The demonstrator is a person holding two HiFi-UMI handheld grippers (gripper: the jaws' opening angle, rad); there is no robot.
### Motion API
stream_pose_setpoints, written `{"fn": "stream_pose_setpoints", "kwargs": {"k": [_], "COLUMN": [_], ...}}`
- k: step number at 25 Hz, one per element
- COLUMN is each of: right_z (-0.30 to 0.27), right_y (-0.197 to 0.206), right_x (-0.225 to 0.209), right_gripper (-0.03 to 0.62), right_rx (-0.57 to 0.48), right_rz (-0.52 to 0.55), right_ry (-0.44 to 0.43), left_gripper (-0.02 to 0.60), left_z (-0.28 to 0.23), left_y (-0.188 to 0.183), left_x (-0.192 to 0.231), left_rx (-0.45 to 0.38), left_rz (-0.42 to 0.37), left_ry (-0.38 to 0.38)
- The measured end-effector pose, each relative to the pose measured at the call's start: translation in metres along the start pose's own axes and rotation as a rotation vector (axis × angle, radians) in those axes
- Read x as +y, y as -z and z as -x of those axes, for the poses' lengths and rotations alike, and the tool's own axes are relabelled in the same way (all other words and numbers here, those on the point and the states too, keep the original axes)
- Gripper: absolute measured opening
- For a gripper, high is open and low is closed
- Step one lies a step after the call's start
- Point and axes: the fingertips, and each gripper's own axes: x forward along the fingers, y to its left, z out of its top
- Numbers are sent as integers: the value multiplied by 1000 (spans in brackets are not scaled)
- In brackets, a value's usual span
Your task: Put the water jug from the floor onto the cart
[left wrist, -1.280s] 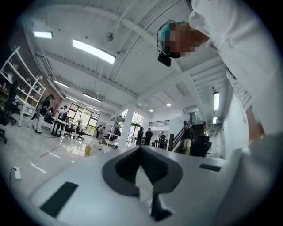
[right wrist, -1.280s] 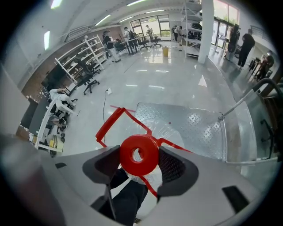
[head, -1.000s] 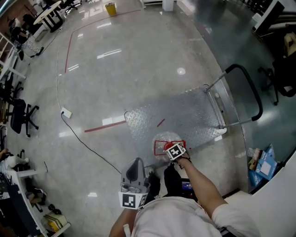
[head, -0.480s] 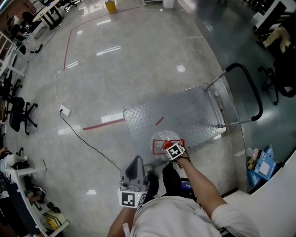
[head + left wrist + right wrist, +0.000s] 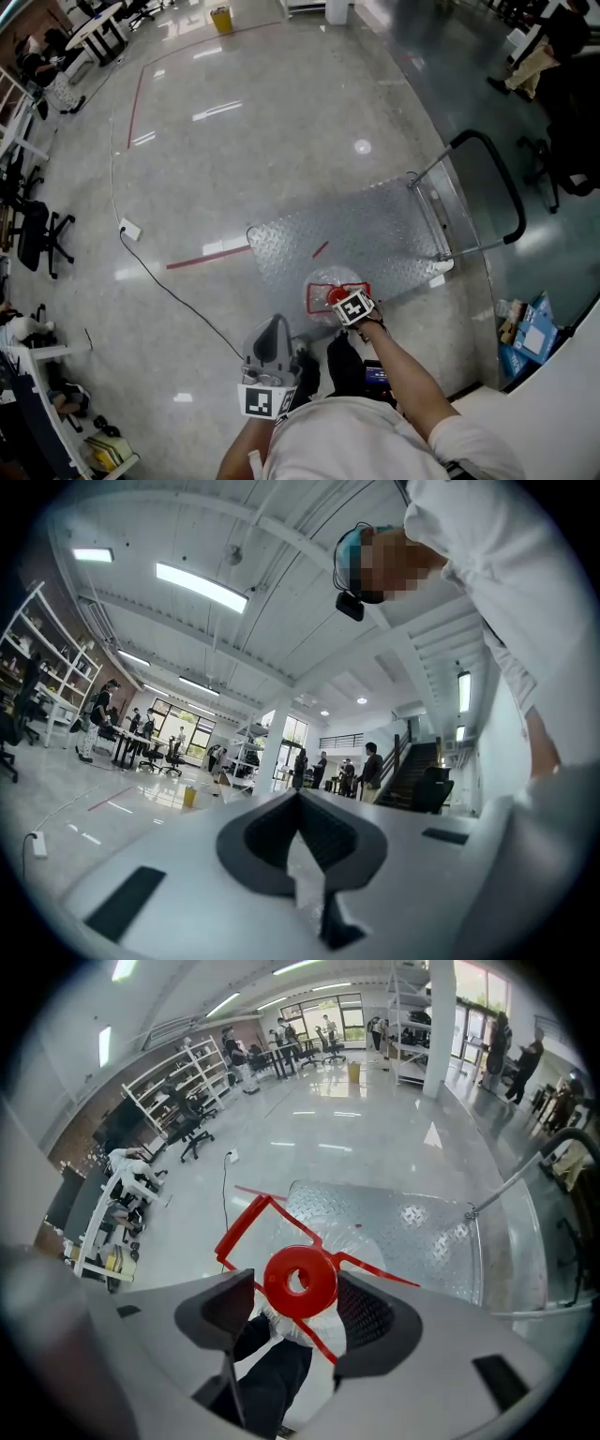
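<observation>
The water jug (image 5: 330,284) is clear plastic with a red cap (image 5: 300,1279) and a red frame handle (image 5: 246,1223). It is at the near edge of the cart's steel deck (image 5: 375,234), right in front of my legs. My right gripper (image 5: 345,302) points down onto it, and in the right gripper view the right gripper (image 5: 298,1302) has its jaws closed about the cap. The jug's underside is hidden, so I cannot tell whether it rests on the deck. My left gripper (image 5: 274,326) stays by my left side, away from the jug. In the left gripper view the left gripper (image 5: 298,799) is shut and empty, aimed up at the ceiling.
The cart's black push handle (image 5: 497,183) rises at its far right end. A cable with a white power strip (image 5: 129,230) crosses the floor to the left, beside a red tape line (image 5: 202,258). Boxes (image 5: 534,337) lie at the right, and office chairs (image 5: 28,230) at the left.
The view has drifted a little. The jug, the cart and both grippers keep their places.
</observation>
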Motion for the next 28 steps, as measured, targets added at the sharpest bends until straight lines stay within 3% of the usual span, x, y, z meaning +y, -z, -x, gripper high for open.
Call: {"fn": "stream_pose_setpoints", "kwargs": {"k": [6,10,12,19,24,26,28], "right_z": [54,118,150,273,392,416,415], "right_y": [-16,-50,-62,-84,-79,-72,-69], "right_x": [6,6,11,30,61,76,85], "right_gripper": [277,59,36,12,12,12,12], "right_rx": [-119,-326,-419,-816,-1258,-1339,-1337], "right_rz": [-34,-72,-91,-100,-12,33,59], "right_ry": [32,119,144,268,436,452,438], "left_gripper": [3,3,3,3,3,3,3], "left_z": [-1,-6,-9,-14,-12,-11,-10], "left_y": [8,-2,-11,-34,-51,-53,-52], "left_x": [-3,-6,-9,-28,-34,-37,-37], "left_rx": [19,-7,-28,-75,-100,-103,-101], "left_rz": [3,8,8,-1,9,7,9], "left_ry": [22,45,60,130,138,139,139]}}
